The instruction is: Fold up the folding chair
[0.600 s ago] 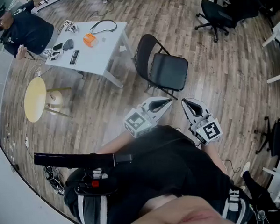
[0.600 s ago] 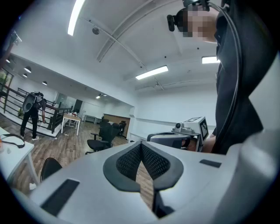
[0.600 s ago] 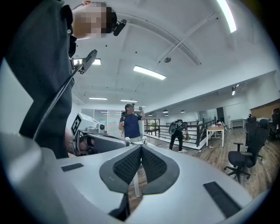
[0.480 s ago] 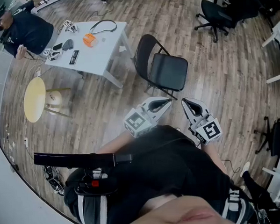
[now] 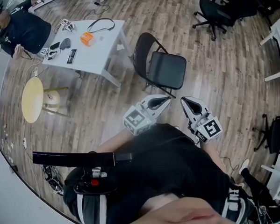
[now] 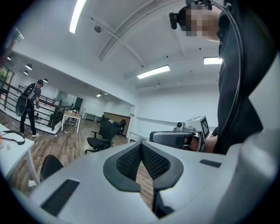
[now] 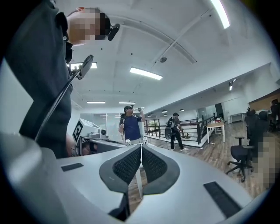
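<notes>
The black folding chair (image 5: pixel 163 68) stands unfolded on the wood floor in the head view, its seat facing me and its backrest toward the white table. My left gripper (image 5: pixel 166 100) and right gripper (image 5: pixel 185 102) are held level side by side just short of the seat's near edge, touching nothing. Both are shut with nothing between the pads. In the left gripper view only the chair's backrest (image 6: pixel 50 166) peeks out at the lower left, and the right gripper (image 6: pixel 175 138) shows beside me. The right gripper view does not show the chair.
A white table (image 5: pixel 92 46) with an orange object, cables and small devices stands left of the chair. A round yellow stool (image 5: pixel 32 98) sits further left. Black office chairs (image 5: pixel 214 11) stand at the far right. One person (image 5: pixel 23 28) sits at the table; others stand in the distance.
The whole head view has shifted slightly upward and leftward; the grippers keep the same pose relative to the chair.
</notes>
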Tool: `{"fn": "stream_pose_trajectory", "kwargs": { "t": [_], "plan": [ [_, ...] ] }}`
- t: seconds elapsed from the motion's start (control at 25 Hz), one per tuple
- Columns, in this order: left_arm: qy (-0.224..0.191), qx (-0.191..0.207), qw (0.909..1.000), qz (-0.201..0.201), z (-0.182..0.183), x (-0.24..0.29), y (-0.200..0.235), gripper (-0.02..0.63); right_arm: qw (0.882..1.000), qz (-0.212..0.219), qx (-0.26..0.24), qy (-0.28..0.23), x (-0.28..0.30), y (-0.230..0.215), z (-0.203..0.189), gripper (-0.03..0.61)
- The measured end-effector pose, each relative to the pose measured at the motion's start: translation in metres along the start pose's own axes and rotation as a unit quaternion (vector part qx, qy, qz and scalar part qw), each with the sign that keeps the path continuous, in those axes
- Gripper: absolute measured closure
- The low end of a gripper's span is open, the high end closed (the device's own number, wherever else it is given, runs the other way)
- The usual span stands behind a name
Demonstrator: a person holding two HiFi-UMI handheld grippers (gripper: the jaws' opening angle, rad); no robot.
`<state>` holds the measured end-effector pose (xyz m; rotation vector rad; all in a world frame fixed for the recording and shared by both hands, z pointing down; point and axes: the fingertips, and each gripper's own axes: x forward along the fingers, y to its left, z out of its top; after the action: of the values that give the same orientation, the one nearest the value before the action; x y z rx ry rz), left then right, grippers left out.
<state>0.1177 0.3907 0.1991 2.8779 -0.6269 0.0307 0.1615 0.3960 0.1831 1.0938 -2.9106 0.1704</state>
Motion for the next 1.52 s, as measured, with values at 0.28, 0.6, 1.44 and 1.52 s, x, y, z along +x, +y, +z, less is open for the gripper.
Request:
{"fn": "stream_pose_trajectory", "kwargs": {
  "t": [0.28,0.6,1.44,1.52],
  "plan": [
    [0.015,-0.008,0.9999,-0.002,-0.007,-0.002,0.006,0.609,1.000,0.014,0.003,0.008,0.001,0.001,-0.007,0.568],
    [0.008,-0.009,0.9993,0.036,-0.003,-0.025,0.043,0.609,1.000,0.003,0.001,0.011,0.026,0.010,-0.010,0.568],
    [0.010,-0.006,0.9994,0.031,0.000,-0.093,0.136,0.607,0.997,-0.044,0.037,0.047,0.120,0.032,-0.038,0.568],
    [0.007,-0.007,0.9996,0.028,0.004,-0.089,0.137,0.608,0.997,-0.050,0.032,0.045,0.117,0.029,-0.035,0.568]
  ]
}}
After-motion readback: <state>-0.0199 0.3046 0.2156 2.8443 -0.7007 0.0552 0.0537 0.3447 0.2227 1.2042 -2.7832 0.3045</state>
